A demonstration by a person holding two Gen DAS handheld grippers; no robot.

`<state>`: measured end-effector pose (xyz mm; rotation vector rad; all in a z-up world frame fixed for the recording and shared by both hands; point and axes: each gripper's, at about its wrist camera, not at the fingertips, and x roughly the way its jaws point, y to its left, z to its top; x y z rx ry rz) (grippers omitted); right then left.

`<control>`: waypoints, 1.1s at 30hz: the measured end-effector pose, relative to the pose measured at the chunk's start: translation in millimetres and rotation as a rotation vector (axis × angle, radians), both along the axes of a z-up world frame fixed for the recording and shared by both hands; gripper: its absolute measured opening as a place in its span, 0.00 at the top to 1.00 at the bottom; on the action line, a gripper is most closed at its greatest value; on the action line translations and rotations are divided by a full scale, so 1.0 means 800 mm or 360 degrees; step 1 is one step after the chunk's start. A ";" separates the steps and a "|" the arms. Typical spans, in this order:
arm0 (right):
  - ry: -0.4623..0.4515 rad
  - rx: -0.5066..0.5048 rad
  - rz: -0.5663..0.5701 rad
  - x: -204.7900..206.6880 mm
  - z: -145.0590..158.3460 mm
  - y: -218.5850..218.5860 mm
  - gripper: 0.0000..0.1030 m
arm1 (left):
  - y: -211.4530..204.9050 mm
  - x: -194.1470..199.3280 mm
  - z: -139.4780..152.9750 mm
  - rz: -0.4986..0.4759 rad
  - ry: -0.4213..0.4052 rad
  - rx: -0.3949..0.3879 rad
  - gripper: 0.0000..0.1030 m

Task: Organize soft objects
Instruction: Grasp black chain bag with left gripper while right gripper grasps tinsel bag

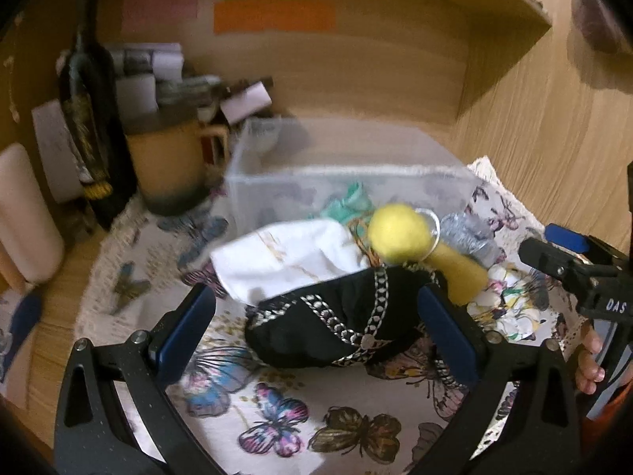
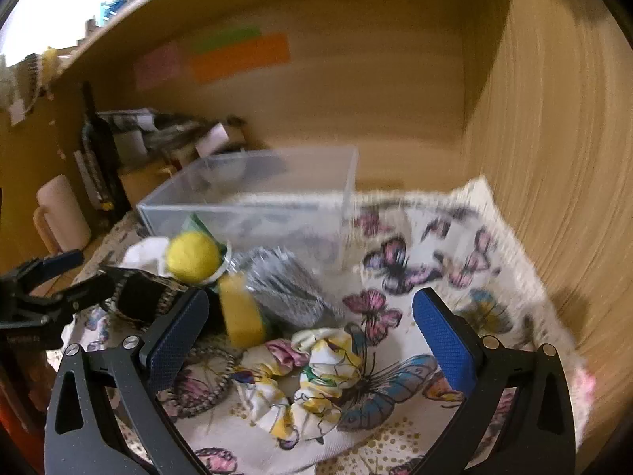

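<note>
A black cloth with silver chain print [image 1: 336, 328] lies on the butterfly cloth [image 1: 277, 415], between the wide-open fingers of my left gripper [image 1: 316, 324]. Behind it lie a white cloth [image 1: 285, 257], a yellow ball [image 1: 397, 233], a yellow sponge [image 1: 459, 273] and a grey fuzzy piece [image 1: 467, 237]. My right gripper [image 2: 312, 336] is open above a floral scrunchie [image 2: 312, 380]. The ball [image 2: 192, 257], sponge [image 2: 241, 316], grey piece [image 2: 289, 293] and black cloth [image 2: 142, 297] show in the right wrist view. A clear plastic box [image 2: 253, 206] stands behind the pile.
A dark bottle [image 1: 87, 118], a tan mug [image 1: 170, 158], a pink cup [image 1: 23, 213] and stacked small items stand at the back left. Wooden walls close the back and the right. Coloured sticky notes [image 1: 273, 12] are on the back wall.
</note>
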<state>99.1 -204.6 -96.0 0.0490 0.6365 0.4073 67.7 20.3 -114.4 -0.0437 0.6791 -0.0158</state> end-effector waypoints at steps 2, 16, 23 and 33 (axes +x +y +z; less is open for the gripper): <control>0.0064 0.0047 0.0016 0.011 -0.008 -0.003 0.01 | -0.003 0.004 -0.009 -0.0007 0.0031 -0.0024 0.00; 0.0225 -0.0007 0.0151 0.049 -0.030 0.029 0.61 | 0.008 -0.014 -0.002 -0.0031 0.0048 -0.0062 0.54; 0.0166 0.0015 0.0114 0.043 -0.023 0.022 0.79 | 0.012 -0.030 0.016 -0.0056 -0.0003 -0.0054 0.65; 0.0054 0.0037 0.0031 0.030 0.007 0.001 0.82 | 0.019 -0.043 0.050 -0.0052 -0.0124 -0.0051 0.70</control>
